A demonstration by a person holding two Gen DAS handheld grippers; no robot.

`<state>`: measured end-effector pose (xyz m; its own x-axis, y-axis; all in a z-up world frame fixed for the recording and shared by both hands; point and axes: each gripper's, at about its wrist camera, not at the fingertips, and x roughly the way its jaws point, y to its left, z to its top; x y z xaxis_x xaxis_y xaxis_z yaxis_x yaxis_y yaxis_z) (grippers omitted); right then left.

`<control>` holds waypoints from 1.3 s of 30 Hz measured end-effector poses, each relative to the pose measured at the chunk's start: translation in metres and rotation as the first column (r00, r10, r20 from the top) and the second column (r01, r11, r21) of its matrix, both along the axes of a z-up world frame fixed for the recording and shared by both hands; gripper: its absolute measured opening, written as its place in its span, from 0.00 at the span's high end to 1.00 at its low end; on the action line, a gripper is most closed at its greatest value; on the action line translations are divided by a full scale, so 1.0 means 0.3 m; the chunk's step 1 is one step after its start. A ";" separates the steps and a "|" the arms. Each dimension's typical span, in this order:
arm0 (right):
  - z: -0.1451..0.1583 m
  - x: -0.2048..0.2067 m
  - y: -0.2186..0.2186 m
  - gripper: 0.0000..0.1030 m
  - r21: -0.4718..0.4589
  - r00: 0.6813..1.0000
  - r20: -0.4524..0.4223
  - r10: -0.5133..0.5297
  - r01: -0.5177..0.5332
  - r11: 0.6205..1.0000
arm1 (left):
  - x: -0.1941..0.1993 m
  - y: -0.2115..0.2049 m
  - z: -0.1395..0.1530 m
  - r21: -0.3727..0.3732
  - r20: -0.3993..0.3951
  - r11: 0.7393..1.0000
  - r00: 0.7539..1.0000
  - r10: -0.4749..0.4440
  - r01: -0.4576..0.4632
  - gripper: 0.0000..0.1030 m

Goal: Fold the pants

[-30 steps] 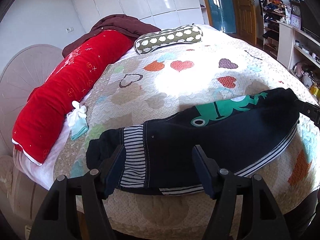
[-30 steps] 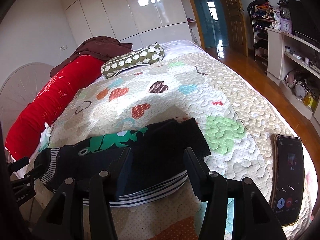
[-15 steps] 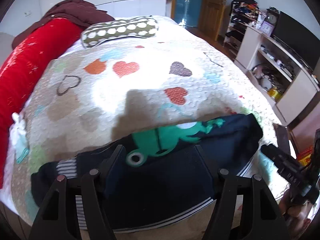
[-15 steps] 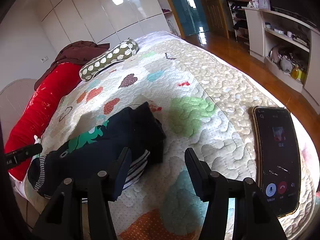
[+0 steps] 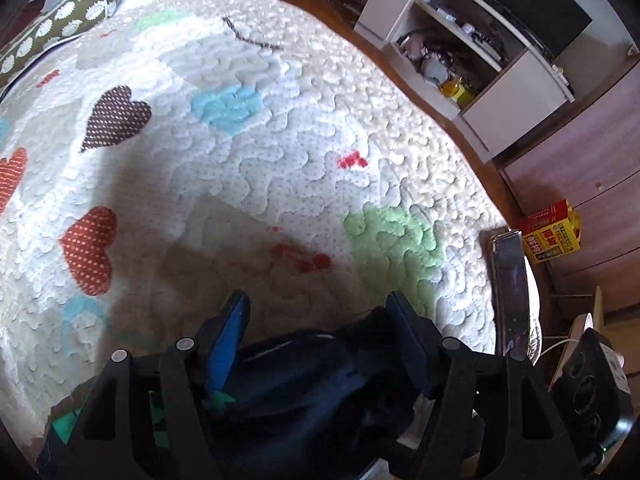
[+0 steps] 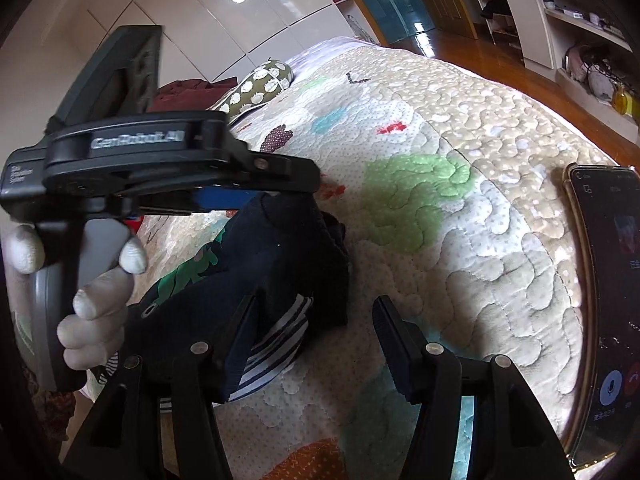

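Observation:
The dark navy pants [image 6: 256, 264] with a green frog print and striped cuffs lie bunched on the quilted bed [image 6: 460, 208]. My left gripper [image 5: 316, 320] is open above the pants [image 5: 304, 392], its fingers straddling the dark cloth. In the right wrist view it [image 6: 304, 188] hovers over the raised top of the pile, held by a white-gloved hand. My right gripper [image 6: 312, 320] is open and empty, low over the quilt, with the striped cuff [image 6: 276, 344] by its left finger.
A phone [image 6: 612, 292] with a lit screen lies at the bed's right edge; it also shows in the left wrist view [image 5: 510, 292]. A spotted bolster pillow [image 6: 260, 84] lies at the far end. White shelves [image 5: 472, 40] and a yellow box [image 5: 552, 232] stand beyond the bed.
My left gripper has swung right across the pants to their far end, and the cloth is now bunched into a shorter pile. My right gripper has stayed open and pulled back slightly.

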<state>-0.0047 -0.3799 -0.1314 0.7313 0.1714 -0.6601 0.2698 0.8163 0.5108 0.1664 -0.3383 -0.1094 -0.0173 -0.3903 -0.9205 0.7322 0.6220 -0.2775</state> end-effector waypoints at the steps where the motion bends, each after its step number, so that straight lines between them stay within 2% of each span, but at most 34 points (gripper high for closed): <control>1: -0.001 0.002 0.000 0.37 -0.003 1.000 0.006 0.002 -0.002 1.000 | 0.002 -0.011 -0.024 0.010 -0.016 1.000 1.000 -0.010 0.010 0.33; 2: -0.002 0.005 0.005 0.37 -0.010 1.000 0.017 0.005 -0.004 1.000 | -0.001 -0.017 -0.034 0.018 -0.013 1.000 1.000 -0.013 0.013 0.35; 4: 0.002 0.009 0.015 0.49 -0.027 0.999 0.039 0.014 -0.013 1.000 | -0.013 -0.010 -0.030 -0.011 -0.036 1.000 0.999 -0.029 0.028 0.66; 5: 0.004 0.015 0.019 0.74 -0.021 0.998 0.048 0.029 -0.028 0.999 | -0.016 -0.001 -0.025 -0.020 -0.064 0.999 0.998 -0.030 0.028 0.84; 6: 0.007 0.024 0.022 0.80 -0.013 0.998 0.046 0.041 -0.041 0.999 | -0.021 0.012 -0.011 -0.025 -0.054 0.999 0.998 -0.026 0.024 0.85; 7: 0.015 0.027 0.025 0.81 -0.009 0.998 0.053 0.044 -0.044 0.999 | -0.031 0.028 0.012 -0.036 -0.023 0.999 0.999 -0.030 0.029 0.86; 8: 0.028 0.028 0.030 0.83 -0.008 0.997 0.066 0.050 -0.050 0.999 | -0.034 0.048 0.034 -0.050 -0.009 0.998 1.000 -0.026 0.025 0.87; 12: 0.107 0.040 0.083 0.84 -0.029 0.988 0.115 0.100 -0.098 0.995 | -0.014 0.191 0.146 -0.164 -0.010 0.985 0.998 0.058 -0.059 0.87; 15: 0.163 0.058 0.149 0.84 -0.045 0.975 0.143 0.170 -0.165 0.985 | -0.010 0.341 0.215 -0.243 -0.002 0.962 0.992 0.127 -0.124 0.87; 18: 0.196 0.101 0.240 0.84 -0.046 0.954 0.154 0.258 -0.254 0.966 | -0.004 0.487 0.236 -0.276 0.016 0.941 0.978 0.209 -0.197 0.87; 20: 0.199 0.133 0.307 0.84 -0.046 0.937 0.152 0.316 -0.312 0.949 | -0.003 0.593 0.220 -0.276 0.022 0.922 0.958 0.286 -0.270 0.87; 23: 0.165 0.188 0.420 0.81 -0.051 0.907 0.118 0.404 -0.400 0.915 | 0.020 0.736 0.152 -0.259 -0.022 0.879 0.912 0.409 -0.400 0.85; 26: 0.087 0.239 0.501 0.66 0.005 0.874 0.046 0.484 -0.485 0.875 | 0.025 0.863 0.091 -0.240 -0.081 0.829 0.862 0.501 -0.505 0.85; 27: 0.063 0.245 0.526 0.66 0.021 0.860 0.023 0.510 -0.511 0.859 | 0.018 0.894 0.083 -0.247 -0.098 0.813 0.849 0.520 -0.526 0.84; 28: 0.046 0.240 0.551 0.65 0.019 0.848 0.002 0.529 -0.529 0.848 | 0.009 0.930 0.085 -0.262 -0.108 0.798 0.838 0.535 -0.543 0.83; 29: 0.045 0.228 0.567 0.64 0.000 0.841 -0.009 0.541 -0.541 0.841 | -0.005 0.960 0.094 -0.274 -0.105 0.784 0.828 0.551 -0.557 0.75; 30: 0.059 0.214 0.567 0.60 -0.024 0.835 -0.010 0.550 -0.550 0.835 | -0.020 0.992 0.107 -0.288 -0.095 0.769 0.816 0.570 -0.571 0.67; 32: 0.099 0.173 0.558 0.49 -0.050 0.824 0.009 0.567 -0.566 0.823 | -0.056 1.042 0.137 -0.312 -0.066 0.745 0.796 0.602 -0.590 0.63; 35: 0.168 0.118 0.487 0.48 -0.065 0.828 0.051 0.559 -0.556 0.829 | -0.104 1.086 0.172 -0.314 -0.001 0.733 0.772 0.636 -0.604 0.61; 37: 0.205 0.107 0.432 0.48 -0.098 0.861 0.071 0.504 -0.497 0.862 | -0.129 1.105 0.175 -0.315 0.011 0.722 0.759 0.651 -0.616 0.61; 38: 0.212 0.102 0.437 0.53 -0.116 0.878 0.068 0.474 -0.465 0.878 | -0.140 1.114 0.170 -0.316 0.001 0.713 0.751 0.660 -0.626 0.61; 39: 0.218 0.122 0.411 0.66 -0.133 0.894 0.053 0.446 -0.436 0.890 | -0.151 1.121 0.163 -0.317 -0.013 0.703 0.744 0.668 -0.636 0.61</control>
